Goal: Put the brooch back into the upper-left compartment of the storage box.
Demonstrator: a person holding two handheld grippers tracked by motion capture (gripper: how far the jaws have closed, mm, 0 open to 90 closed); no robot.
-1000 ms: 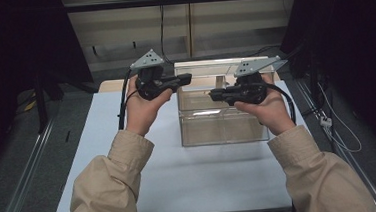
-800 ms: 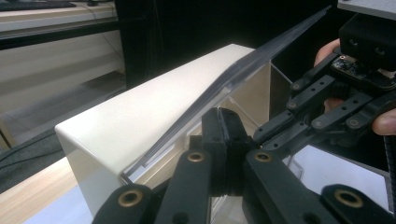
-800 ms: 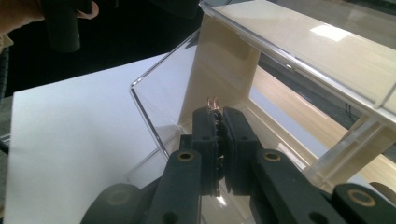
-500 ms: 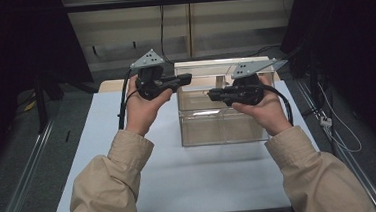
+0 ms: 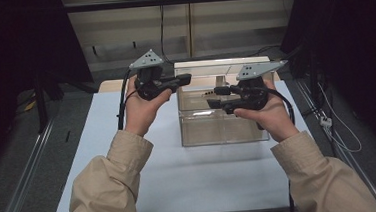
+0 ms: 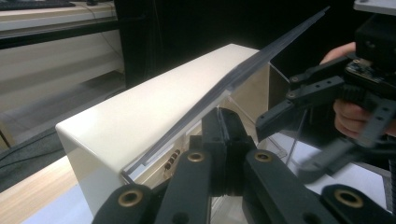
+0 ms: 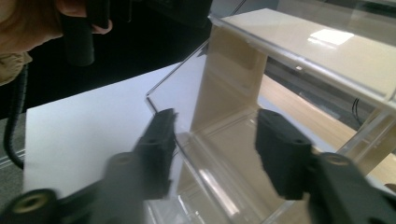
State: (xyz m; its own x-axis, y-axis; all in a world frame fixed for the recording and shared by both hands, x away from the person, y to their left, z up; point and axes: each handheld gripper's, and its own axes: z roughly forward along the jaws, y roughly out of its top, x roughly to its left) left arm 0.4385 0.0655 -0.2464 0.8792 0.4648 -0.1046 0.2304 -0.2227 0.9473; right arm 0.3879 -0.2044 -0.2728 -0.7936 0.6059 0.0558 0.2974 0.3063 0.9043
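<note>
High view: clear box [image 5: 225, 123] on white table [image 5: 180, 171], both claws held over it. Left claw [image 6: 224, 135] pressed together at box's lid edge. Right claw [image 7: 217, 140] spread, straddling clear wall.

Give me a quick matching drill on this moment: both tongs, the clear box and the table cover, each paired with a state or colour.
Things:
1. left tongs
2. right tongs
3. clear box
4. table cover

States or colours:
A. white
B. jaws apart, straddling a transparent wall edge
C. see-through, with a cream panel at the back
D. jaws closed together at the box's upper edge

Pairs: 1-D, 2-B, 3-C, 4-A
</note>
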